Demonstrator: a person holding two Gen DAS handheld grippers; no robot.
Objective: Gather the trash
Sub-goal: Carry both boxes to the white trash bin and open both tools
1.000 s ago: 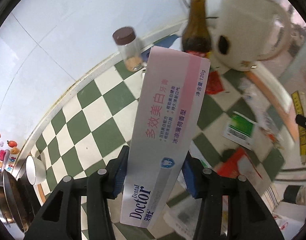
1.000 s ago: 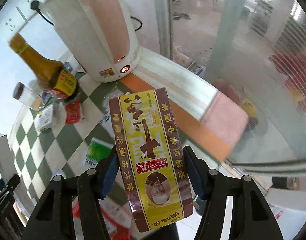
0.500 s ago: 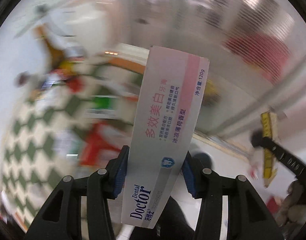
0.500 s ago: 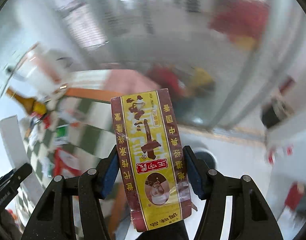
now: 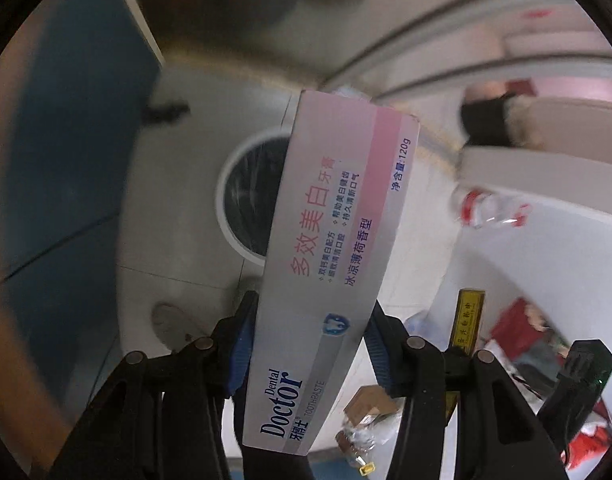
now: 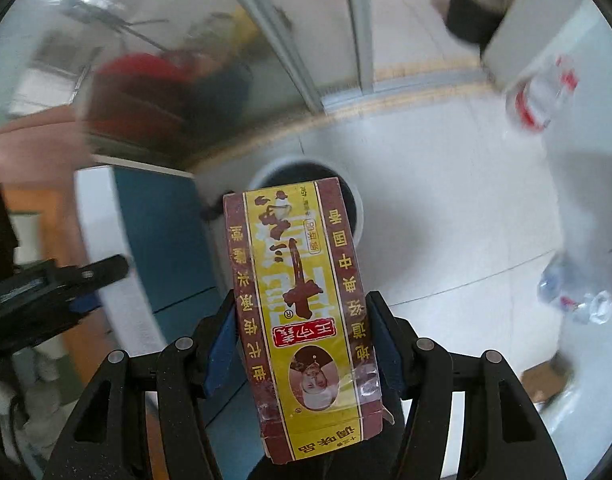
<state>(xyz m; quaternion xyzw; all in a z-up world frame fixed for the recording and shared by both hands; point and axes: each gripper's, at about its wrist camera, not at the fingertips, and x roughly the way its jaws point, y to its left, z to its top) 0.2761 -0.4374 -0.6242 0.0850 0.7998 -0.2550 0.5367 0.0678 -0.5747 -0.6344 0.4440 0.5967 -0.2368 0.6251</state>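
My left gripper [image 5: 309, 342] is shut on a white and pink toothpaste box [image 5: 330, 248], held upright above the floor. Behind and below the box stands a round white-rimmed trash bin [image 5: 241, 196] with a dark liner. My right gripper [image 6: 303, 338] is shut on a yellow and maroon seasoning box [image 6: 301, 304]. The same bin [image 6: 352, 200] shows just beyond that box's top edge. The left gripper's black body [image 6: 45, 292] shows at the left of the right wrist view.
A blue cabinet side [image 5: 61, 168] stands left of the bin, also in the right wrist view [image 6: 165, 240]. Clear plastic bottles [image 6: 542, 96] lie on the white tiled floor at the right. A glass door track [image 6: 386, 96] runs behind the bin.
Both grippers have swung away from the checkered tabletop and now point down at the floor and the trash bin. Each still holds its box.
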